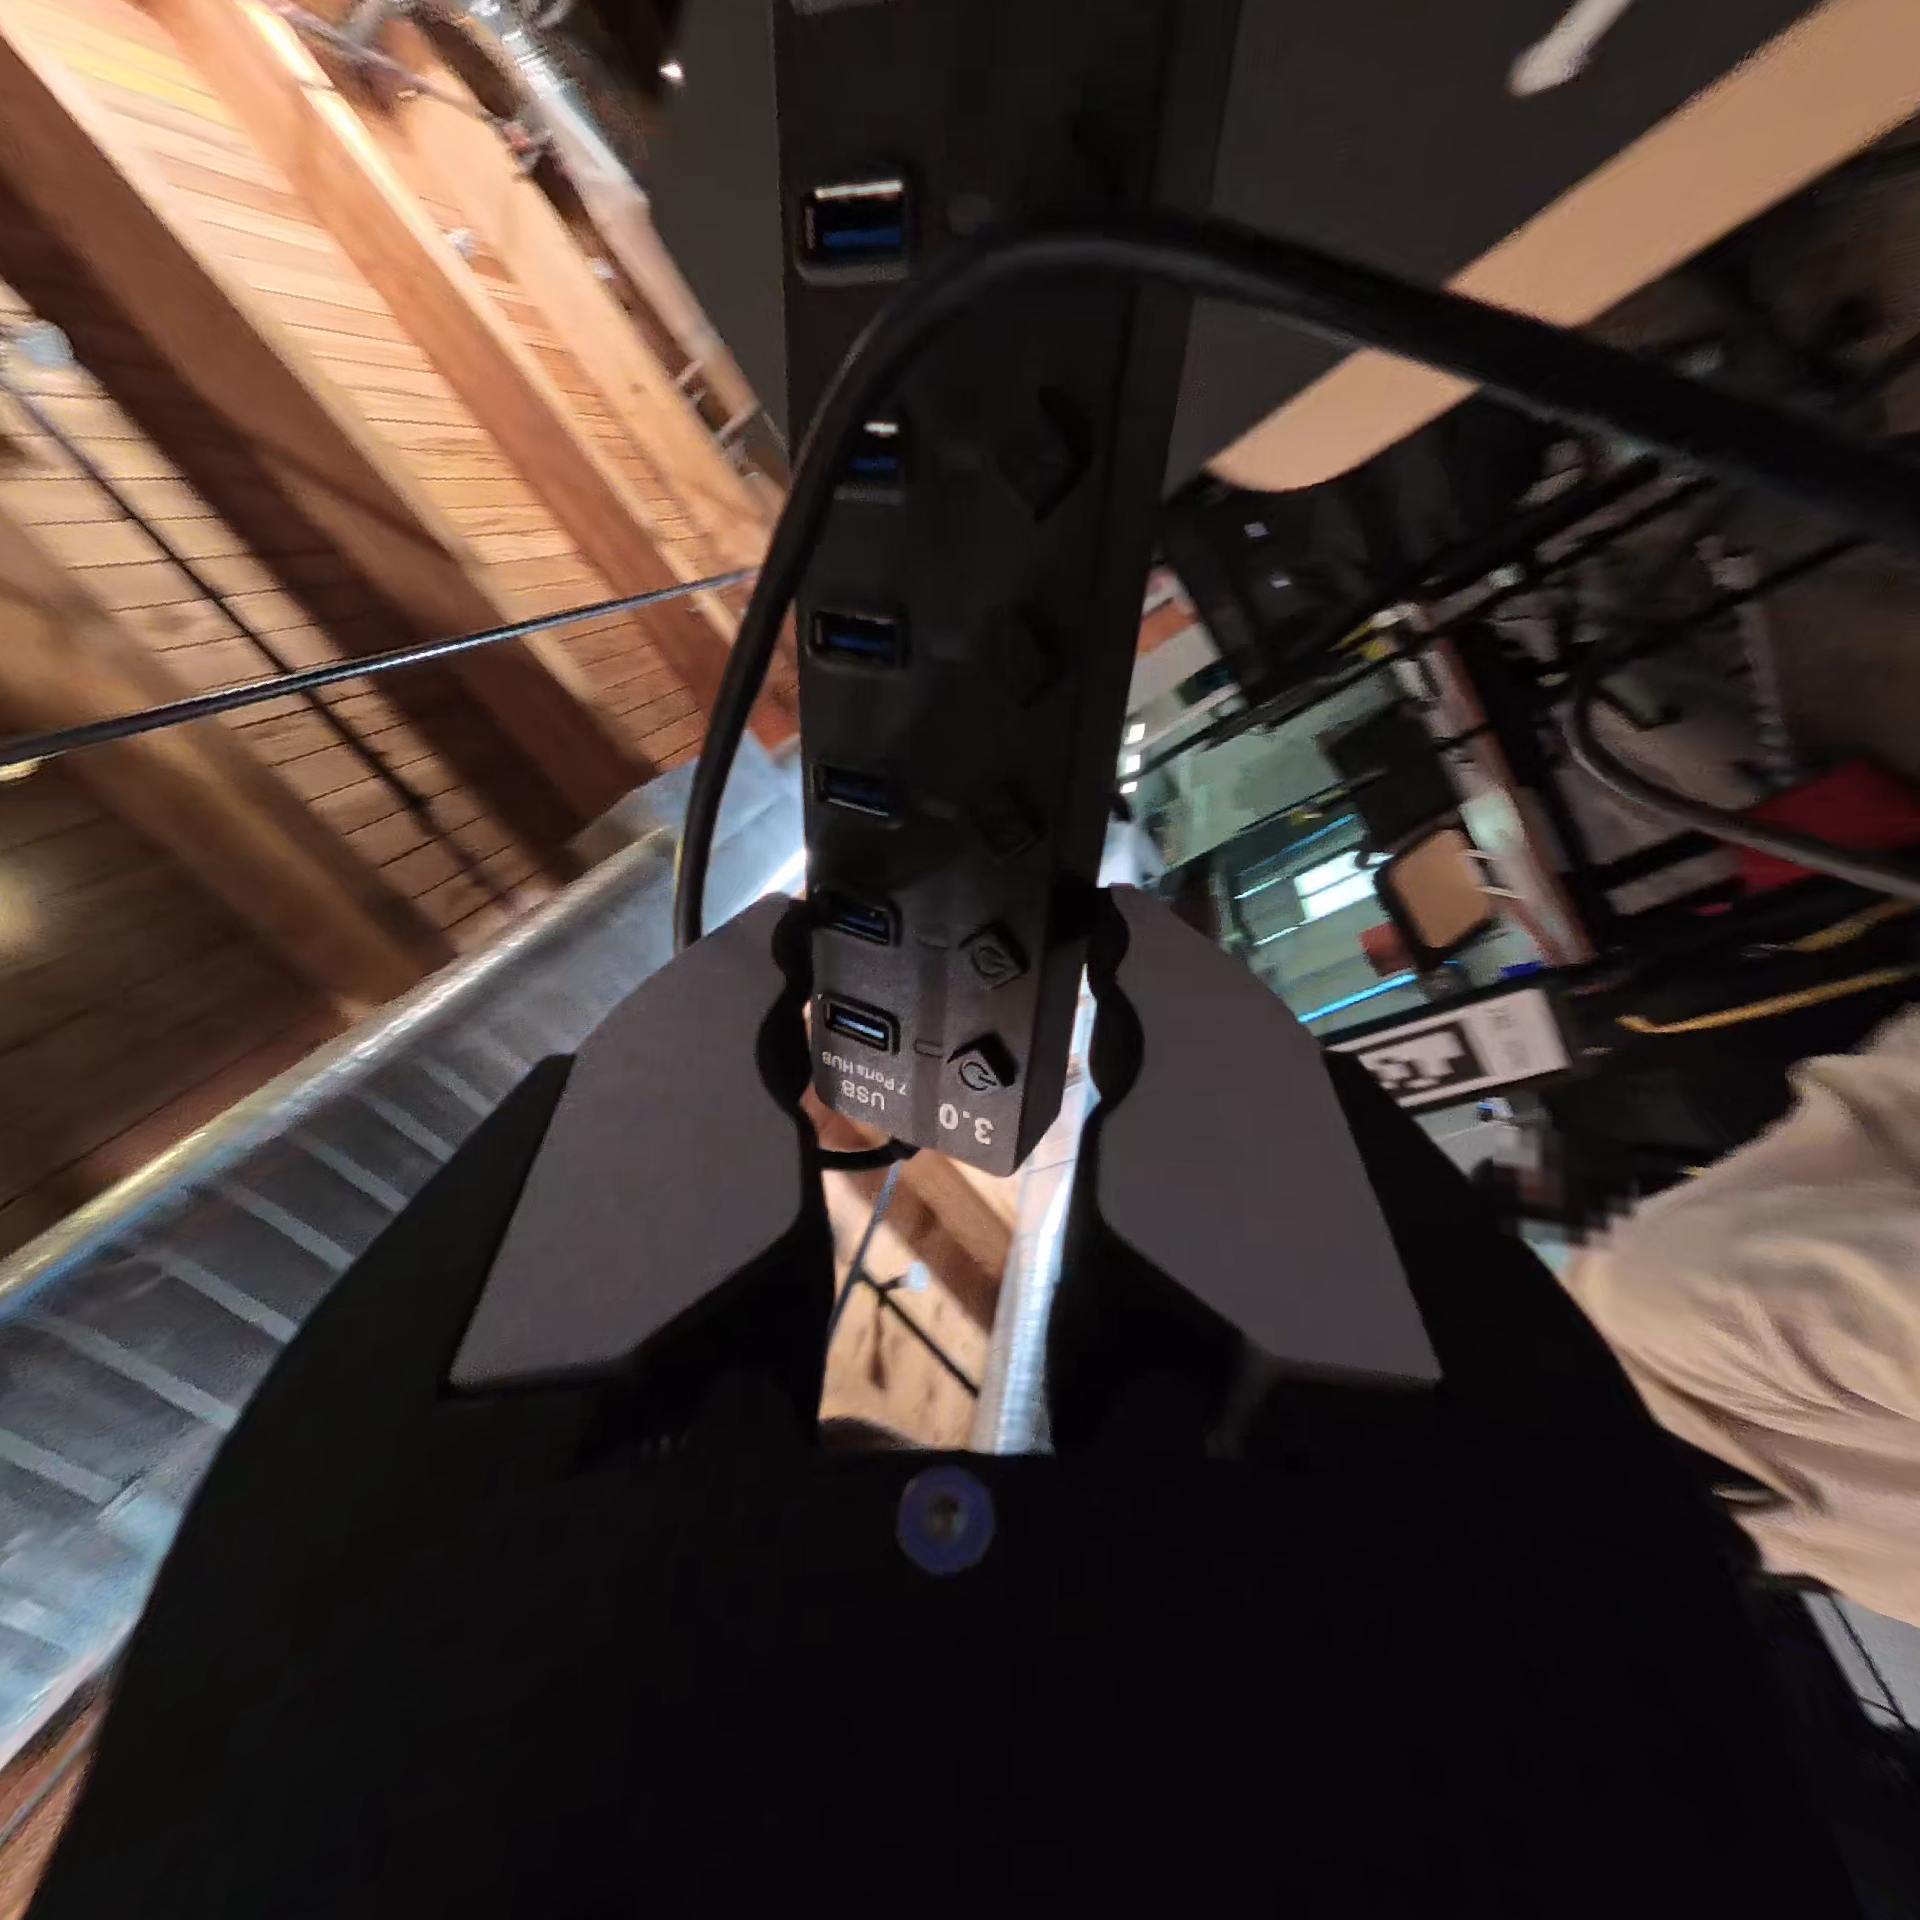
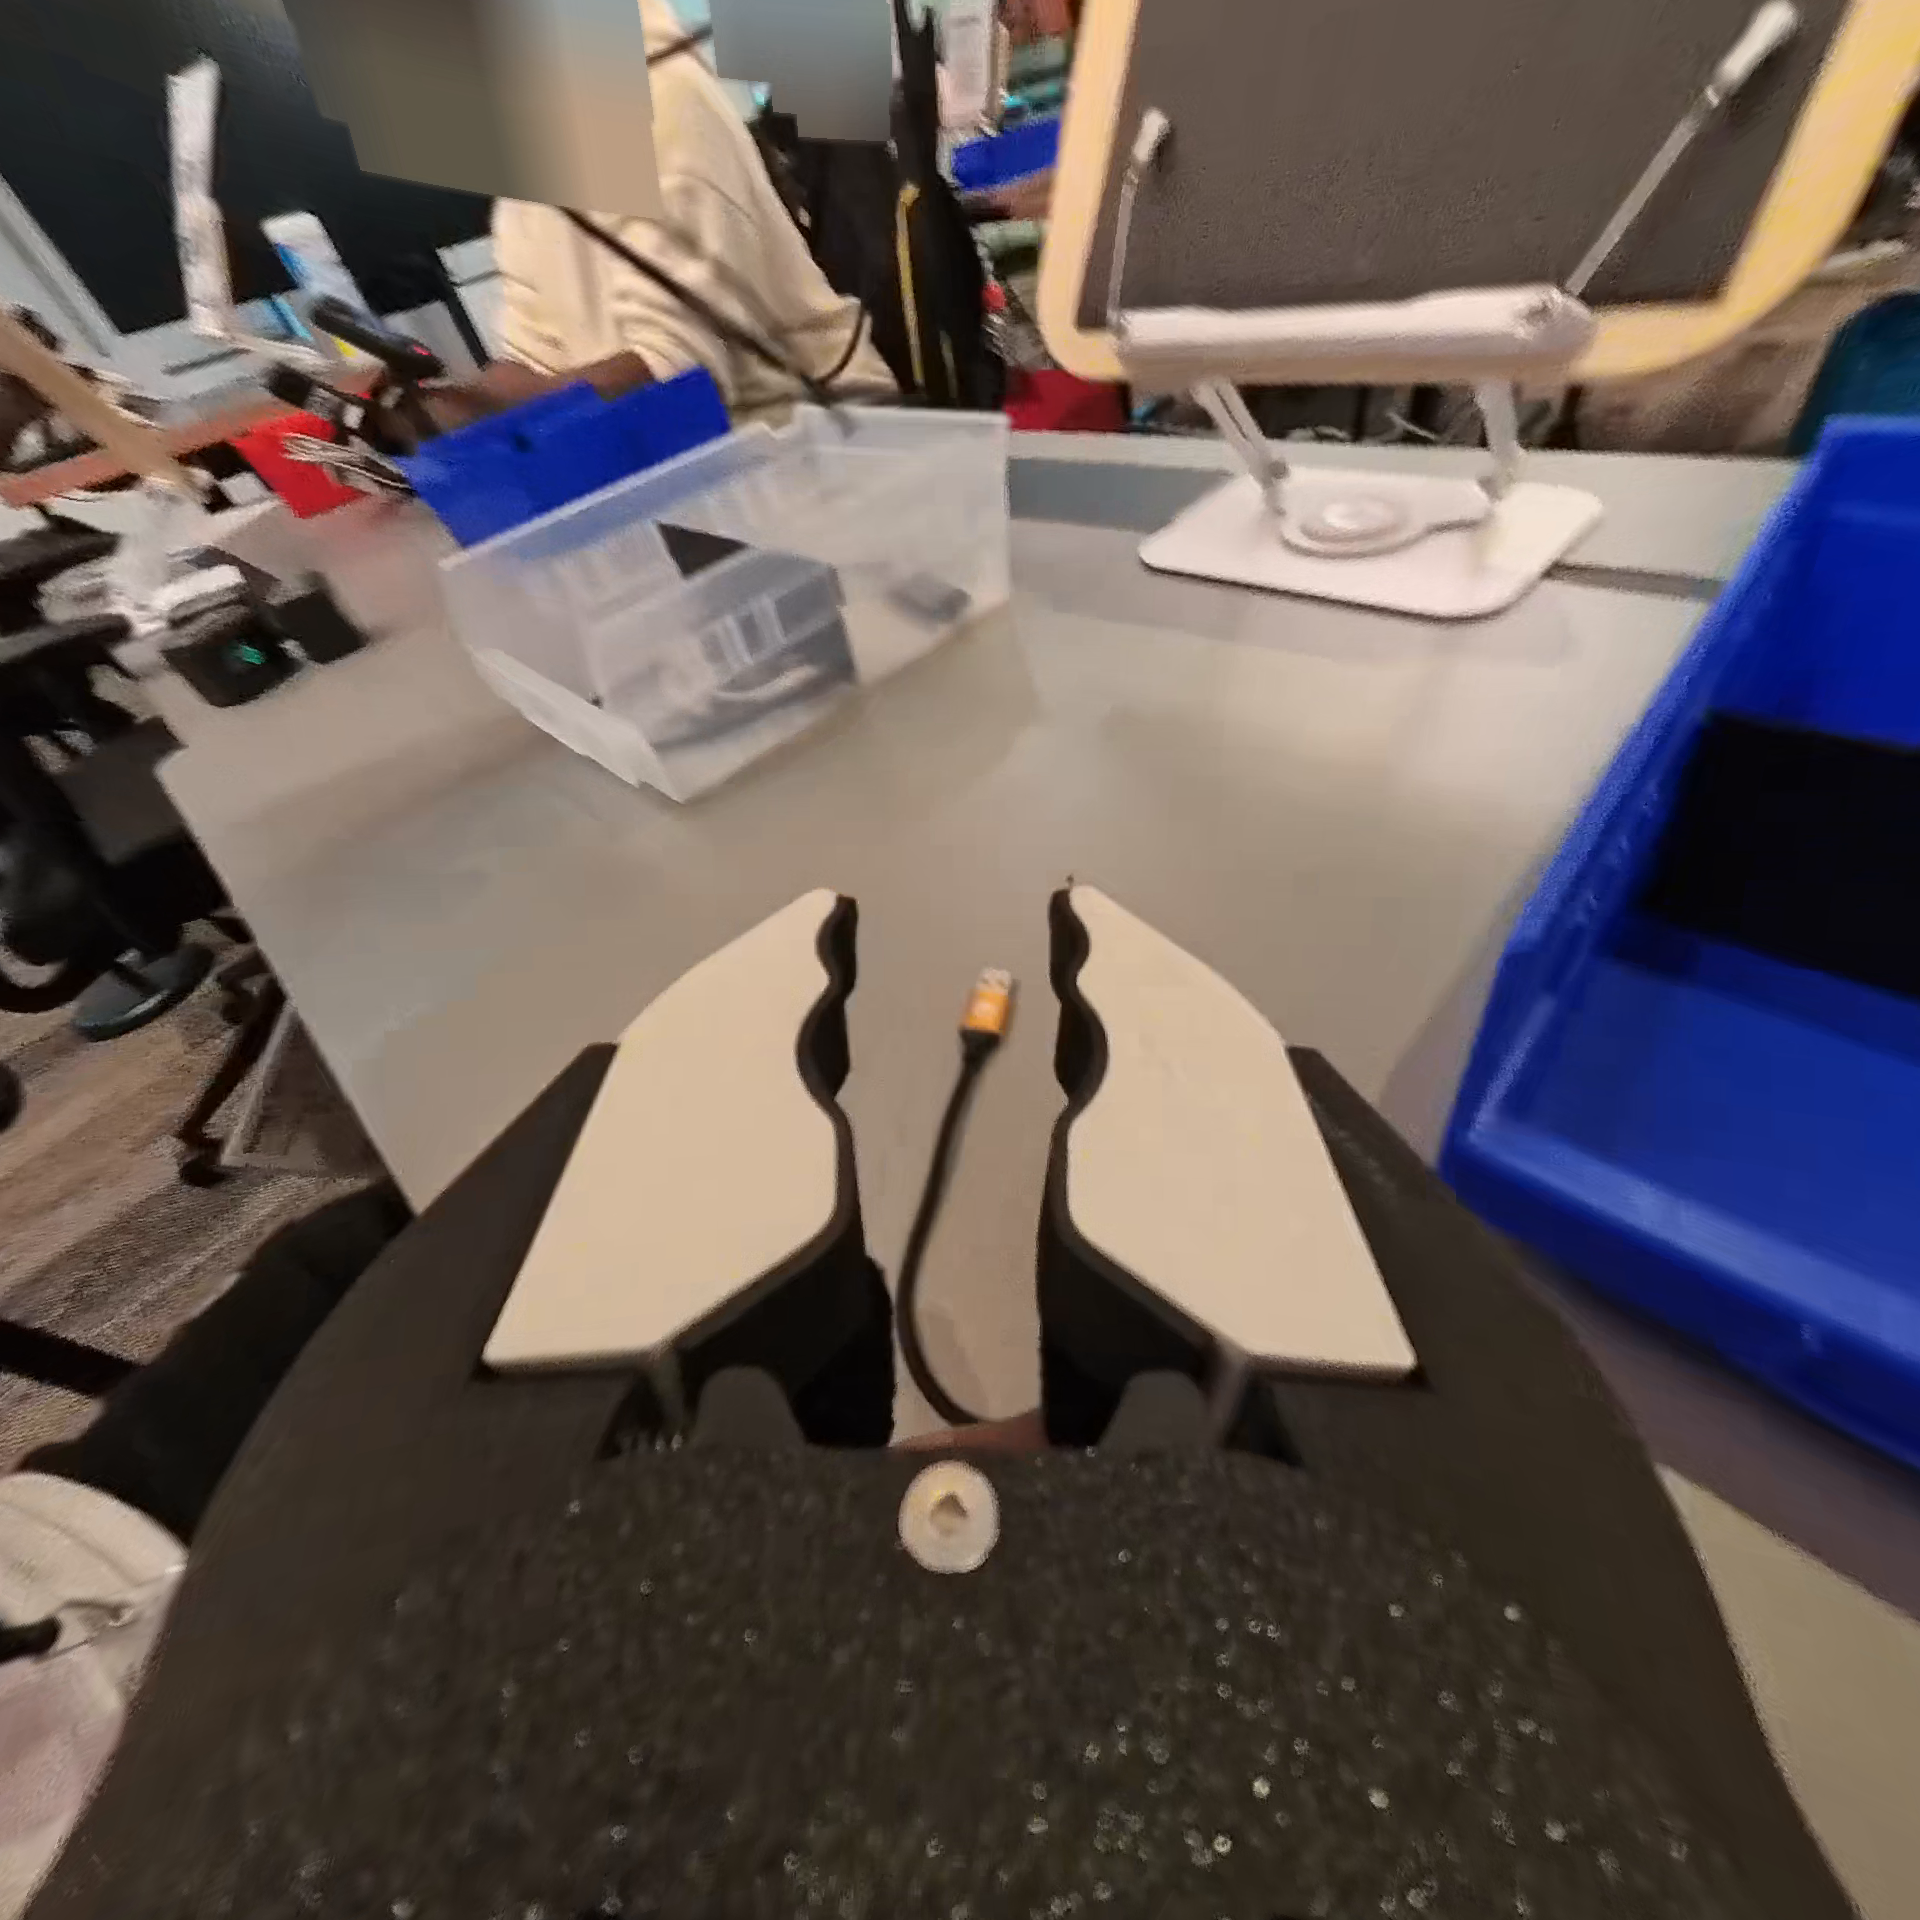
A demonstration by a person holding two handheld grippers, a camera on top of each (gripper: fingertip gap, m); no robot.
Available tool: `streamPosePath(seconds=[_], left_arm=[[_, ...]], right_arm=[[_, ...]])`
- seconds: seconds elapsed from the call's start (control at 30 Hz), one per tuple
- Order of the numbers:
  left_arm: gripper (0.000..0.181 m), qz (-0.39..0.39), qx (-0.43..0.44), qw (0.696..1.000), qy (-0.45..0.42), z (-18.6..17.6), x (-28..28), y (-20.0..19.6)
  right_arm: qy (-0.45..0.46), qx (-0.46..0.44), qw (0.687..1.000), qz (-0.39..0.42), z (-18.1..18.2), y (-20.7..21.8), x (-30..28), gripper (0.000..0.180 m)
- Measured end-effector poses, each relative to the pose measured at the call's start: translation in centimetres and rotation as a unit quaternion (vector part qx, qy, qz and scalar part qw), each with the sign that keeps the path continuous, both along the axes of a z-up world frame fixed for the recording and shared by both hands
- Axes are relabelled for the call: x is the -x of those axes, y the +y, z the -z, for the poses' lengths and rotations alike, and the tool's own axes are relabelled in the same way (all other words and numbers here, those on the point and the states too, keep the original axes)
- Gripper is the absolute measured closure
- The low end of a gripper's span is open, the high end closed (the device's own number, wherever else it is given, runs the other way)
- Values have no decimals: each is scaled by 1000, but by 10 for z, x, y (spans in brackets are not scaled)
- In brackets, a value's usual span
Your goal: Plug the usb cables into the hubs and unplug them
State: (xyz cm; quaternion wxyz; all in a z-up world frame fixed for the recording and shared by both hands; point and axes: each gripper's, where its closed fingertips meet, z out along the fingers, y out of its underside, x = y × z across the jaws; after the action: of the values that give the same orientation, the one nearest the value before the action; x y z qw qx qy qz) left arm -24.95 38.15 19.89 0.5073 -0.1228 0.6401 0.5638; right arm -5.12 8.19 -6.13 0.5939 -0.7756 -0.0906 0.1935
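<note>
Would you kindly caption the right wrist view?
Open right gripper poised over an orange-tipped USB cable lying on the grey table.

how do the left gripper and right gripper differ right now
The left gripper is shut on the black usb hub, held up in the air; the right gripper is open and holds nothing. The right one hovers over the grey table, its fingers either side of the orange-tipped usb cable lying there. Both have two wavy-edged fingers.

Grey table (image 2: 1195,790) bears cable (image 2: 961,1122) (orange-plugged), clear box (image 2: 748,613), blue bin (image 2: 1714,1039).
</note>
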Motion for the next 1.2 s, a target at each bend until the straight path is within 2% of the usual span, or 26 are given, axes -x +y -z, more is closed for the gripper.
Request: streamPosePath(seconds=[0.13, 0.23, 0.33, 0.57, 0.67, 0.73, 0.77, 0.8, 0.83, 0.9, 0.93, 1.03, 1.1, 1.13, 1.17, 1.2], left_arm=[[130, 37, -51, 998, -31, -88, -26, -39], [130, 58, -59, 996, -14, -105, -43, -62], [130, 76, -68, 994, 27, -82, -59, -82], [130, 137, -61, 980, 130, 26, -89, -127], [130, 160, -63, 970, 172, 61, -103, -143], [130, 176, -60, 965, 187, 76, -112, -153], [130, 183, -55, 963, 190, 82, -115, -157], [130, 191, -51, 961, 191, 87, -119, -161], [129, 192, -54, 960, 196, 91, -121, -162], [128, 198, -43, 963, 179, 98, -124, -162], [128, 196, -9, 967, 163, 104, -124, -160], [128, 191, 104, 972, 86, 110, -120, -163], [131, 204, 210, 956, -12, 109, -114, -173], [131, 205, 288, 931, -89, 111, -111, -178], [132, 194, 385, 887, -164, 119, -108, -181], [132, 175, 483, 827, -229, 132, -107, -184]], right_arm=[[-24, -24, 999, -26, -31, -1, 14, 144], [-28, -44, 998, -35, -60, 0, 17, 144], [-26, -62, 997, -41, -86, 6, 16, 143], [-36, -82, 994, -66, -124, 63, 18, 136], [-42, -28, 988, -146, -105, 90, 46, 122], [-46, 1, 980, -194, -86, 100, 67, 121], [-60, 6, 980, -191, -77, 108, 72, 124], [-72, 4, 981, -178, -70, 115, 73, 137], [-76, 6, 979, -187, -63, 116, 78, 139], [-36, 24, 976, -216, -53, 115, 84, 147], [-8, 25, 973, -230, -50, 113, 86, 152], [47, 26, 969, -239, -38, 111, 84, 153], [113, 24, 959, -258, -38, 105, 83, 153], [140, 16, 954, -266, -41, 101, 82, 153], [165, 9, 946, -278, -43, 97, 82, 153], [180, 10, 940, -290, -44, 93, 83, 153]])
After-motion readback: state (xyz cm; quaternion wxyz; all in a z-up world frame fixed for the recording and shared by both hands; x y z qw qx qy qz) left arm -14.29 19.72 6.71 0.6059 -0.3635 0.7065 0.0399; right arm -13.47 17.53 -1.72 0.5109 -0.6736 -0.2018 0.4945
